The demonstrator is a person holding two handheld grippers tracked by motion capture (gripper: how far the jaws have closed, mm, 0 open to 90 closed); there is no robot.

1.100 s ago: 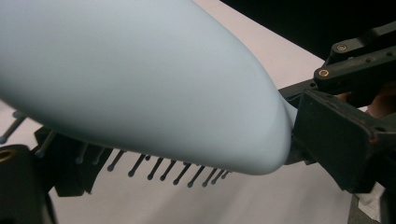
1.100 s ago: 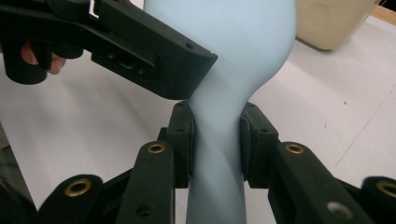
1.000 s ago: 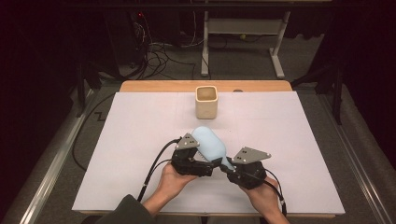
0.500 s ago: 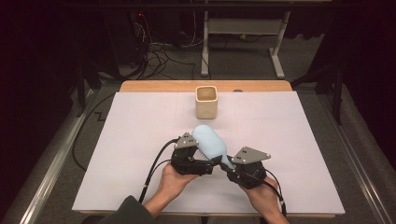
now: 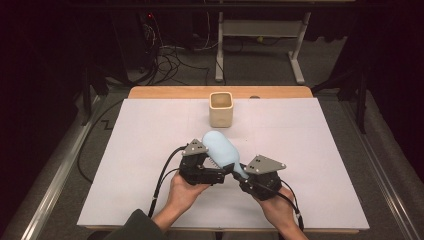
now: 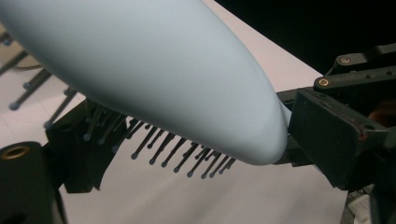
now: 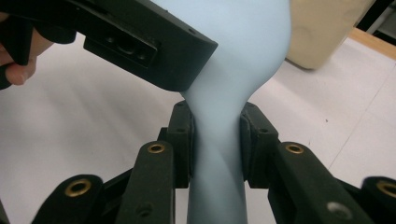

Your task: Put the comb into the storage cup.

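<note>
- Comparing this with a second back, basically nothing has moved; both hands sit in the same spot near the front edge of the table [image 5: 150, 150] and the light blue hairbrush [image 5: 222, 150] hangs between them just like before
- your right gripper [image 7: 217, 140] is clamped on the brush's narrow neck; its pads press either side of the handle, no gap that I can see
- your left gripper [image 5: 207, 170] is at the brush head; in the left gripper view one jaw sits among the bristles [image 6: 177, 156] under the head, and the right gripper view shows a jaw lying against the pale back; looks like a grip across the head, though I can't see the pad contact cleanly
- the brush is off the table, head pointing away from you toward the beige cup [image 5: 220, 109], which stands well apart, upright and open
- no change probably means you're mid-handover or steadying; my guess is one gripper lets go next, then the brush goes handle-down into that cup
</note>
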